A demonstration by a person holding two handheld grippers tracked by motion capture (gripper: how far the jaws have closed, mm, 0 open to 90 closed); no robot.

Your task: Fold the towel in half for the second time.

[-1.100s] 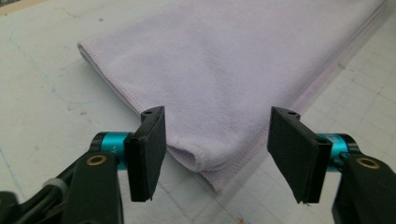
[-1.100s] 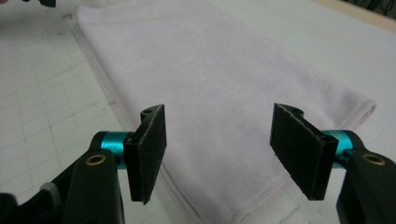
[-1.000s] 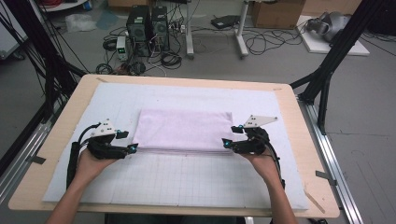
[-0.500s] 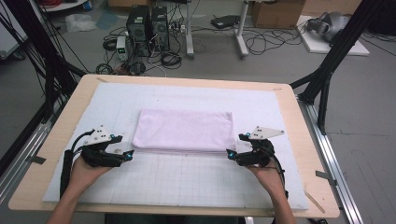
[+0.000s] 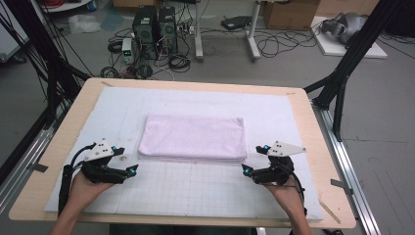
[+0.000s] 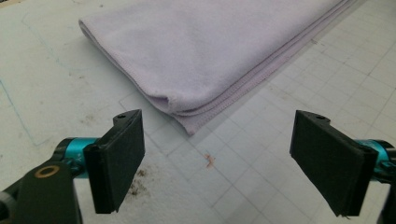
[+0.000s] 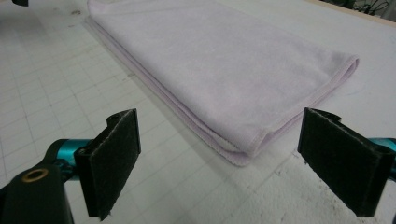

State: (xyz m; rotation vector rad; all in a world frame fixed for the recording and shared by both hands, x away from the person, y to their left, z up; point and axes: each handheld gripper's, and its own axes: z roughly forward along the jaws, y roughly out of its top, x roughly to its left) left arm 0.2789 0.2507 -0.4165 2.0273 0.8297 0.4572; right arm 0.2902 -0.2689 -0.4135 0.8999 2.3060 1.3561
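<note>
Pale lilac terry cloth is lying folded into a flat rectangle: the towel (image 5: 192,137) is resting on the white gridded mat (image 5: 195,191) that is covering the wooden table (image 5: 313,127), roughly at the middle of the mat, with its stacked layered edges facing the person's side. No brand, label or readable writing is showing on the towel, the mat or the tools; the mat is carrying only thin printed grid lines and a few faint blue pen marks.

In the high view, the left gripper (image 5: 128,162) is sitting just off the towel's near left corner, apart from the cloth, with the left hand (image 5: 88,185) holding it low over the mat. The right gripper (image 5: 255,160) is sitting just off the near right corner, likewise apart from the cloth, in the right hand (image 5: 286,192).

Both tongs are standing wide open with nothing between the pads, and their jaws have just been opening. In the left gripper view, the fingers (image 6: 119,163) are framing bare mat, and the towel (image 6: 210,56) is lying ahead of them, its folded corner pointing toward the gap. A small reddish stain (image 6: 208,160) is marking the mat between the pads. In the right gripper view, the pads (image 7: 112,158) are spread just as wide, and the towel (image 7: 224,70) is lying beyond them with its rounded fold to the right
</note>
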